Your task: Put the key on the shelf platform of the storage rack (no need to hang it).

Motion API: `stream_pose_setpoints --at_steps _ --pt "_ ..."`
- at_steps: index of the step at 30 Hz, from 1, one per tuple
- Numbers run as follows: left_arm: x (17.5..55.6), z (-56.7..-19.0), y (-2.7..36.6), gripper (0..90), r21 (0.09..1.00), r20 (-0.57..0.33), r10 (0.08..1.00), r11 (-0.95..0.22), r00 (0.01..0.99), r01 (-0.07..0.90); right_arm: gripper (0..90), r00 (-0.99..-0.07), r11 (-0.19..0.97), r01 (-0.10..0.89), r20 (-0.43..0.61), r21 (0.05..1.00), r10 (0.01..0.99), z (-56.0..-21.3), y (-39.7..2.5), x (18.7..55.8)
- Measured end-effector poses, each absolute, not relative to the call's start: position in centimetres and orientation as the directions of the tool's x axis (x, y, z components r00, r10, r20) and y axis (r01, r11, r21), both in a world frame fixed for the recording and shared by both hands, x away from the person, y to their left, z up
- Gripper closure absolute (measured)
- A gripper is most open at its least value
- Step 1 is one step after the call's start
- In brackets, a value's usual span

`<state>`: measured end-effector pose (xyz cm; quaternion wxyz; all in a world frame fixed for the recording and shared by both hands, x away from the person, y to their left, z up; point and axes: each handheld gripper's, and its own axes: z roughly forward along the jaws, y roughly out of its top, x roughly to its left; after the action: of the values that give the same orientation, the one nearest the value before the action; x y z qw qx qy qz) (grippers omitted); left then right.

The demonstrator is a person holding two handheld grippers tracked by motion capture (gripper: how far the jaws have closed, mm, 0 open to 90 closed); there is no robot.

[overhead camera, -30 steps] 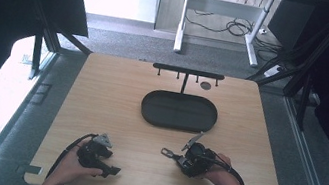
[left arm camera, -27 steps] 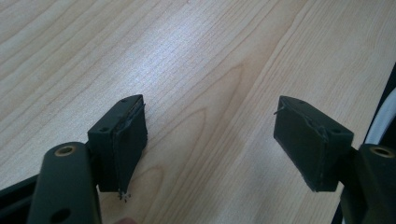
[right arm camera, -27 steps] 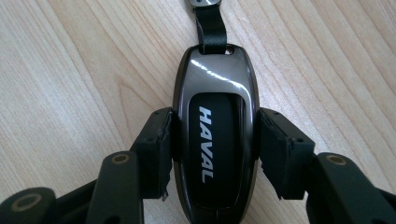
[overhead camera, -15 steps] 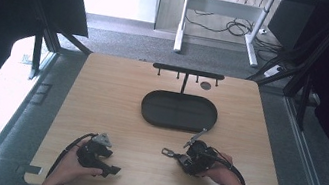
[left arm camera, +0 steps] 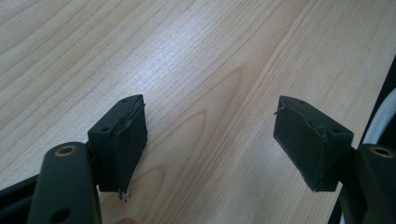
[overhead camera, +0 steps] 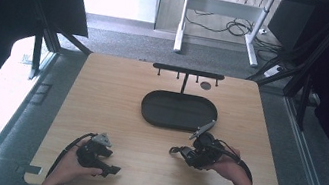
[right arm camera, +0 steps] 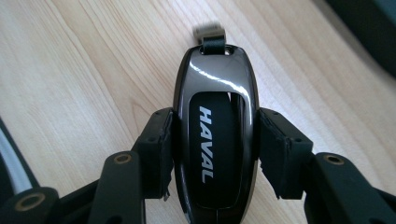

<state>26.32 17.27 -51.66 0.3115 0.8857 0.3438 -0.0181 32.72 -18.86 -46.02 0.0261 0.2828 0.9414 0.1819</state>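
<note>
The only readable writing is the word "HAVAL", in white capitals running lengthwise down the dark inset of a glossy black, oval car key fob, seen in the middle of the right gripper view. The right gripper has both black jaws pressed against the fob's two long sides, holding it just above the pale wooden table. A short strap and a small metal fitting at the fob's far end, at the top centre of that frame, are blurred; the fob's near end is cut off by the bottom edge.

In the high view the right gripper sits in the lower right of the frame in the person's right hand, and the fob there is too small and dark to make out. Just above it lies a black oval tray, with a black T-shaped rack with small pegs behind it and a small dark round disc beside the rack's post.

The left gripper has its jaws spread wide apart with nothing between them, only wood grain. In the high view it rests at the lower left, in the left hand, whose forearm is cut off by the bottom edge.
</note>
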Motion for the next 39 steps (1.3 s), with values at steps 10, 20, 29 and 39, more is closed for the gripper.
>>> stream_pose_setpoints --at_steps 10,20,29,39 --pt "26.2 -51.6 17.3 26.1 0.548 -0.251 0.603 -0.556 0.757 0.625 49.6 -0.848 0.77 0.503 0.051 0.393 0.528 -44.1 -18.8 33.0" --pt "26.3 -51.6 17.2 26.1 0.547 -0.249 0.601 -0.56 0.759 0.623 49.6 -0.848 0.762 0.492 0.034 0.421 0.529 -42.3 -18.8 34.0" --pt "26.3 -51.7 17.3 26.1 0.545 -0.249 0.602 -0.561 0.759 0.623 49.6 -0.849 0.759 0.481 0.017 0.439 0.528 -41.0 -18.1 35.4" --pt "26.3 -51.6 17.4 26.1 0.544 -0.247 0.602 -0.562 0.759 0.623 49.6 -0.845 0.75 0.478 0.005 0.458 0.535 -39.5 -17.2 37.1"
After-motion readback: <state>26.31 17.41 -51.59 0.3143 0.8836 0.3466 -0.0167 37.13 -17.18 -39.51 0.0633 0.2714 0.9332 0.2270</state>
